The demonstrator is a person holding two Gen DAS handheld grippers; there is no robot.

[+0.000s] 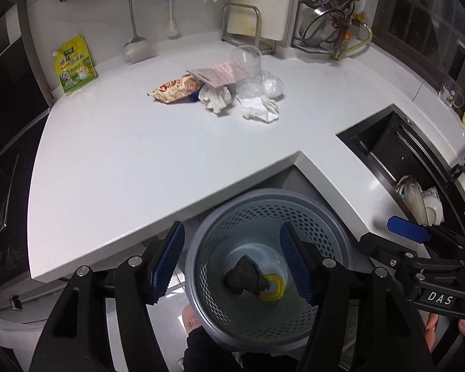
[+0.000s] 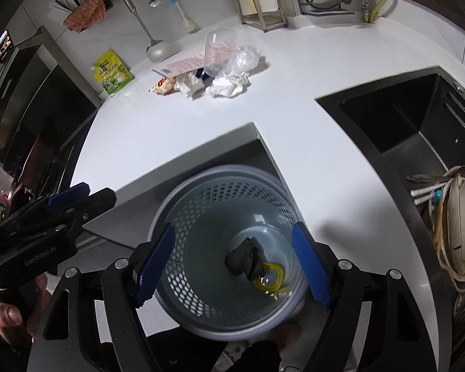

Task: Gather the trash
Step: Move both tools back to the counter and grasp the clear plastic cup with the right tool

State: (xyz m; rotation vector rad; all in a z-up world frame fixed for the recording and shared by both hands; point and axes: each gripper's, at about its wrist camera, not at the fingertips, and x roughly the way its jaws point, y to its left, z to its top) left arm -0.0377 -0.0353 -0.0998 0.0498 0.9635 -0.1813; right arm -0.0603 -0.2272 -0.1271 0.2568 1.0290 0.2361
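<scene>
A grey perforated trash basket [image 1: 313,229] [image 2: 201,204] stands on the floor below the counter corner. A dark crumpled lump [image 1: 245,277] [image 2: 243,259] and a yellow ring piece [image 1: 274,288] [image 2: 271,276] lie in it. My left gripper [image 1: 232,263] and right gripper [image 2: 232,263] both hang open and empty above the basket. On the white counter [image 1: 139,142] lies a trash pile: a snack wrapper [image 1: 176,88] [image 2: 164,85], crumpled tissues [image 1: 260,107] [image 2: 228,85], a clear plastic cup [image 1: 246,65] [image 2: 218,46], a pink leaflet [image 1: 214,74] [image 2: 183,62].
A black sink [image 1: 393,152] [image 2: 396,124] with dishes sits at the right. A yellow-green pouch [image 1: 74,65] [image 2: 113,73] leans at the back left. Utensils hang on the wall, and a dish rack [image 1: 331,9] stands at the back.
</scene>
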